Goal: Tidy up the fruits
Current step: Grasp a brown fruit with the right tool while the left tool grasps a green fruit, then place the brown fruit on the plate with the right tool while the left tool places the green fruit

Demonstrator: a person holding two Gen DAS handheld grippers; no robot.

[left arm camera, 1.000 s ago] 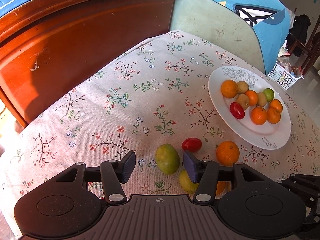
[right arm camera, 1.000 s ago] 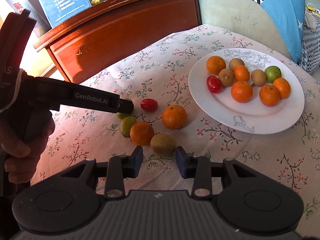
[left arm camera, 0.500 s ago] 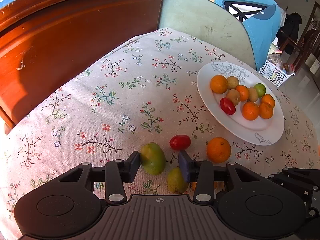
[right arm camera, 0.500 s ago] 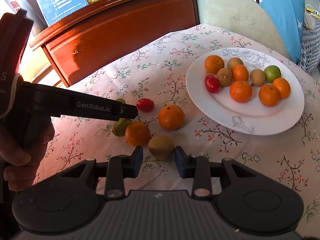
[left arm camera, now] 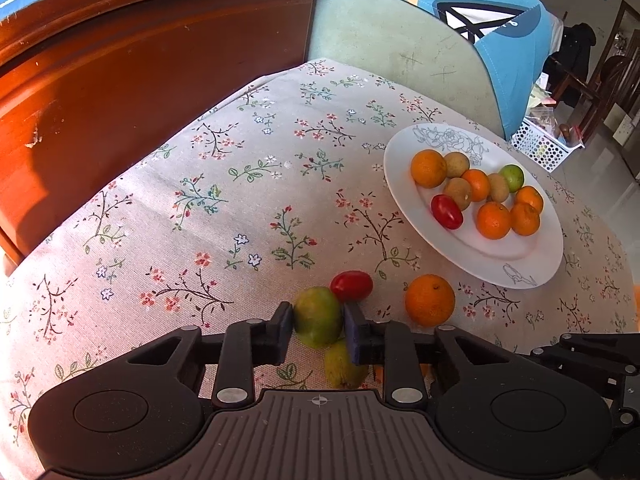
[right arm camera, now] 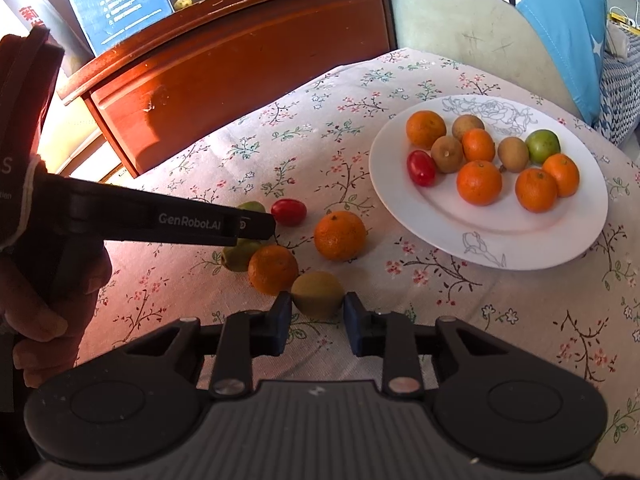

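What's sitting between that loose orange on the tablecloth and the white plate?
Nothing. In the right wrist view, only bare flowered tablecloth separates the loose orange from the white plate; the left wrist view shows the same gap.
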